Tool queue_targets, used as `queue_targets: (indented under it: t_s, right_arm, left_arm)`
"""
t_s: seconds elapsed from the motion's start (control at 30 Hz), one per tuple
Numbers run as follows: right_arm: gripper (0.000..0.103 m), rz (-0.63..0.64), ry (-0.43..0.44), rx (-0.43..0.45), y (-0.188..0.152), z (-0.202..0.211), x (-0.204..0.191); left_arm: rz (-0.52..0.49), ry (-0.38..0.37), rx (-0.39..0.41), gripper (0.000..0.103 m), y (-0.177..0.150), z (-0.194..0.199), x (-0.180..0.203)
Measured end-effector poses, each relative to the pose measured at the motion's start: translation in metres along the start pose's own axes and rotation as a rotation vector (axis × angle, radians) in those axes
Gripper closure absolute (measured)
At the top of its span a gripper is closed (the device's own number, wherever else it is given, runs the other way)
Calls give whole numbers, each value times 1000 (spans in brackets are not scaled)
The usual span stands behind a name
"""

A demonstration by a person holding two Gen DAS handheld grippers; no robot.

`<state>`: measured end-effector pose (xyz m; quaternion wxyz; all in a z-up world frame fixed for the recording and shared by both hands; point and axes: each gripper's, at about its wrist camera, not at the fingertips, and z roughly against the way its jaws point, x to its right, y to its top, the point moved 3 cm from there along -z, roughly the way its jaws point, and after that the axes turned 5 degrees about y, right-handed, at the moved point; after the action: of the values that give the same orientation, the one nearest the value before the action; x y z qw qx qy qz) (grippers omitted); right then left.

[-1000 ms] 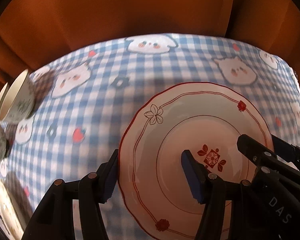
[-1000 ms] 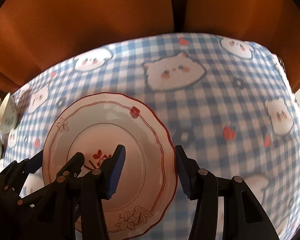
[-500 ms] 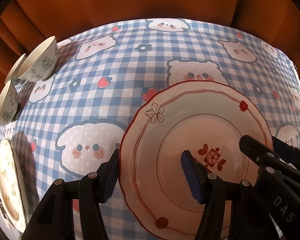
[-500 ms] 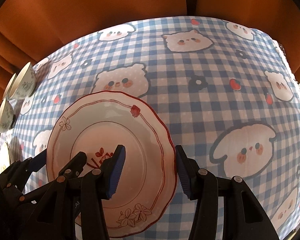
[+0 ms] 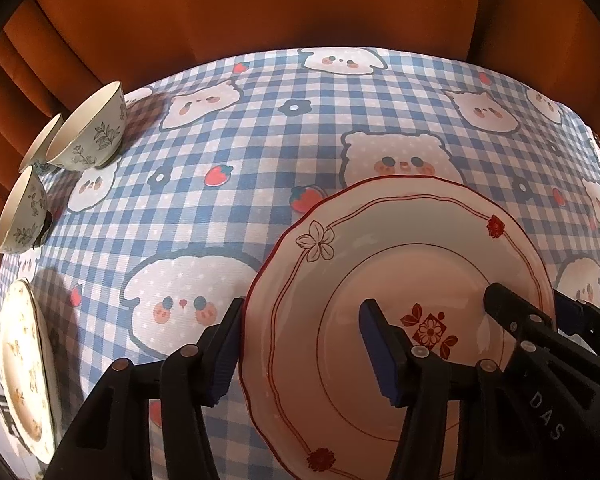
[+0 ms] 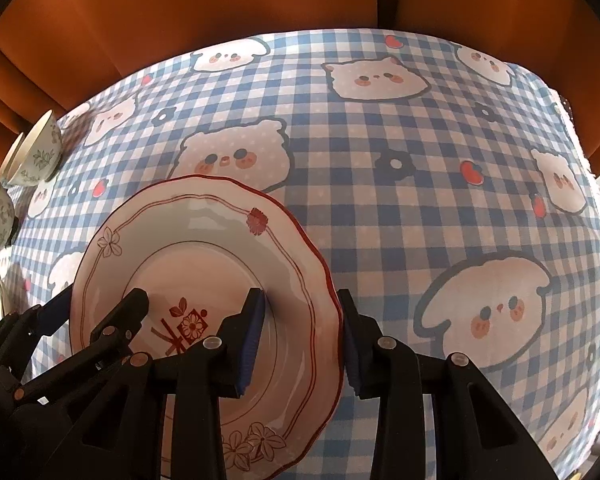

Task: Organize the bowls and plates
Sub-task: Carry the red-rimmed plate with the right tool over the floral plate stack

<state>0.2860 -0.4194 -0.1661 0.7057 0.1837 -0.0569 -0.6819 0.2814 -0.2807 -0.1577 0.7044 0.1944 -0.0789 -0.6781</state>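
Plate's getting grabbed from both sides, most of the sorting still ahead

On the checked tablecloth [image 5: 260, 152] the red-rimmed plate [image 5: 400, 280] sits near the front edge, while a second plate [image 5: 20, 360] and three leaf-patterned bowls [image 5: 88, 132] are scattered off to the left, nothing stacked yet as far as I can see. Left gripper [image 5: 304, 356] straddles the plate's left rim, jaws half spread and just eased inward. Right gripper [image 6: 300, 344] has been closing on the right rim and looks to be pinching it by now.
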Motion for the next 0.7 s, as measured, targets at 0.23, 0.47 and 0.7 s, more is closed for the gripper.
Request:
queue_targets:
  t_s: [0.23,0.47,0.7]
  right_arm:
    - [64,2,-7,21,-6,21,-14]
    - [64,-1,-39,41,-15,44,-40]
    - [64,6,-77,58,-28,60,-79]
  left_arm:
    - [-3,-26,16,47,-7,16,-21]
    - [-16,-62,33,47,-20,35,-48]
    - [-17,-103,42,47,-34,46,-89]
